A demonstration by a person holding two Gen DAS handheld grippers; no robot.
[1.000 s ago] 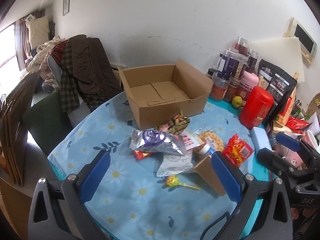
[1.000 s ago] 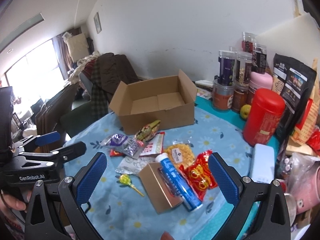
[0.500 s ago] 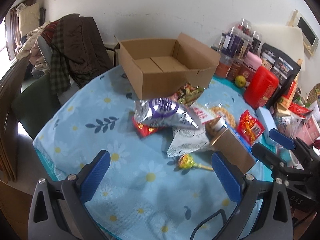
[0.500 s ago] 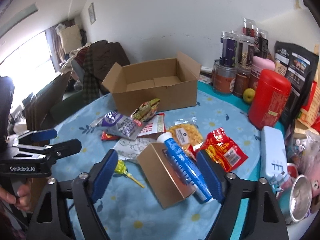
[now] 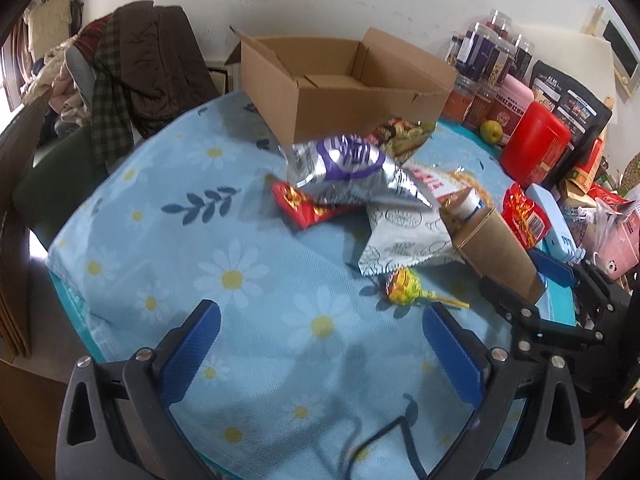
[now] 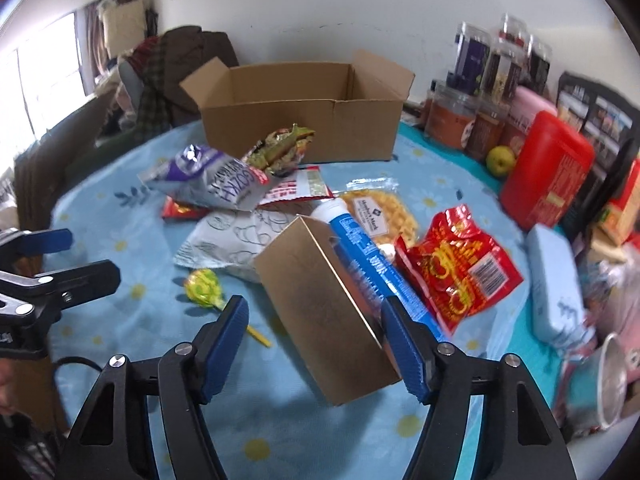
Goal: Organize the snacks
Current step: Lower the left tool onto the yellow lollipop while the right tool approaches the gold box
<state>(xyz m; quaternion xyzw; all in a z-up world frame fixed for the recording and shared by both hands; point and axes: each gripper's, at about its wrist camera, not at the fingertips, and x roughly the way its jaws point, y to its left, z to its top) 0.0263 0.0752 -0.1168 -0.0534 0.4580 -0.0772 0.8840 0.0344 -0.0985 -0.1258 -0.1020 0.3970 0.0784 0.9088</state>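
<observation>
Right tongs (image 6: 314,330) parted wide, straddling small brown carton (image 6: 326,316), pads not touching: lined up for grasp. Left tongs (image 5: 320,336) wide, empty, over bare bench (image 5: 248,280). Snack pile just before open cardboard box (image 6: 300,112), likely destination.

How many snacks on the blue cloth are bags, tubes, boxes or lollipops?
Bags: 7, such as the silver-purple bag and red bag
Tubes: 1, blue tube
Small boxes: 1, brown box
Lollipops: 1, lollipop
Total: 10

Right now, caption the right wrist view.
Open right gripper straddling a small brown box among scattered snacks.
</observation>
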